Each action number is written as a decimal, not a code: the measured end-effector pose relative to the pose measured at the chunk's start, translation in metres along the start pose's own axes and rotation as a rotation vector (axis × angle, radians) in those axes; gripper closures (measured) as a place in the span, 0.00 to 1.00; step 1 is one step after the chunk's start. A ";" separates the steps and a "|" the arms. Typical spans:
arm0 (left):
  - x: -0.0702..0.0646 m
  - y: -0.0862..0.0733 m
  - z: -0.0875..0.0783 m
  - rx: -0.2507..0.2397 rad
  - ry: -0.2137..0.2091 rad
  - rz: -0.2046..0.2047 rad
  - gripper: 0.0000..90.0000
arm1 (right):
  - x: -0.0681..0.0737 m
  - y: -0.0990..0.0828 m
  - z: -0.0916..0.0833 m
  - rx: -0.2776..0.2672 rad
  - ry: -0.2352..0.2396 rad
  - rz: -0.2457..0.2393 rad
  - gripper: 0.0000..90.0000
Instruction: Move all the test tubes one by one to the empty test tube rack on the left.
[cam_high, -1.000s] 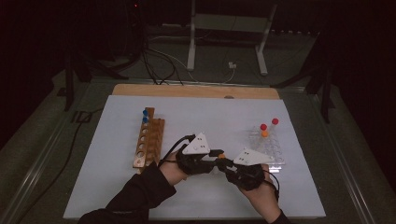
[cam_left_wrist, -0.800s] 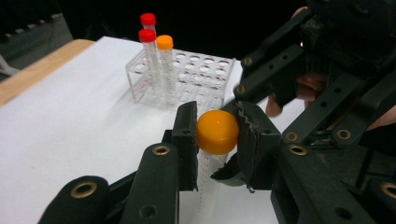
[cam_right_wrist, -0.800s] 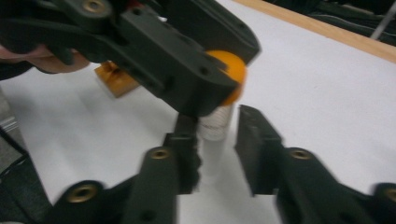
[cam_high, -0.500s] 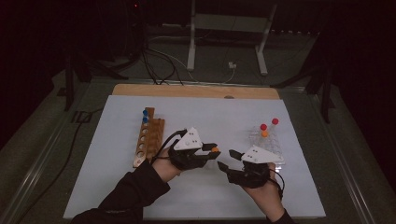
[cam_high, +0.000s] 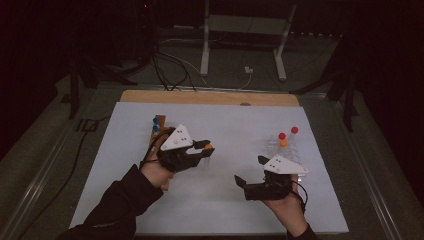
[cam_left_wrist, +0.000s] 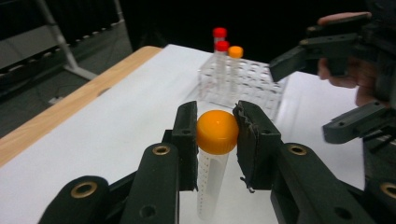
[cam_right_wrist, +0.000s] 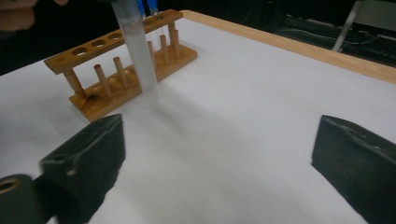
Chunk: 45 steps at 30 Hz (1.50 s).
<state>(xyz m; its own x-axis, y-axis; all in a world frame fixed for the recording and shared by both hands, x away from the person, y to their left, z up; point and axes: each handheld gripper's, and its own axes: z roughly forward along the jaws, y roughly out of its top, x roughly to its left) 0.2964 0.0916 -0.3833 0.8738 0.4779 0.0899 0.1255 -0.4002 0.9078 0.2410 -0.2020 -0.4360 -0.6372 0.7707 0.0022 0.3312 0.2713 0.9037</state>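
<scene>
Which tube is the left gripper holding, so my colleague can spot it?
On the white mat, between the wooden rack and the clear plastic rack, find the left gripper. Its jaws clamp a clear tube with an orange cap, lifted off the mat, unlike the three capped tubes standing in the clear rack.

Between the wooden rack (cam_high: 159, 131) on the left and the clear rack (cam_high: 285, 150) of capped tubes on the right, the white bench (cam_high: 225, 195) lies open, with the two claws themselves, left (cam_high: 206, 148) and right (cam_high: 249, 171), hanging over that middle stretch.
</scene>
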 end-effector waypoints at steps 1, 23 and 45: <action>0.003 0.000 -0.003 0.000 0.010 -0.004 0.80 | 0.000 0.000 0.000 0.004 0.004 0.006 0.00; 0.055 -0.010 -0.063 -0.016 0.213 -0.054 0.80 | -0.001 0.000 -0.002 -0.010 0.045 0.003 0.00; 0.098 -0.047 -0.068 0.009 0.390 -0.146 0.80 | -0.003 -0.001 -0.004 -0.015 0.040 0.009 0.00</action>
<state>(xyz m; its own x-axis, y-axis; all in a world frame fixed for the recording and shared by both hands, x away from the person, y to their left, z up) 0.3440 0.2105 -0.3895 0.6030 0.7899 0.1111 0.2403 -0.3126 0.9190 0.2403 -0.2068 -0.4352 -0.6619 0.7491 0.0274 0.3271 0.2558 0.9097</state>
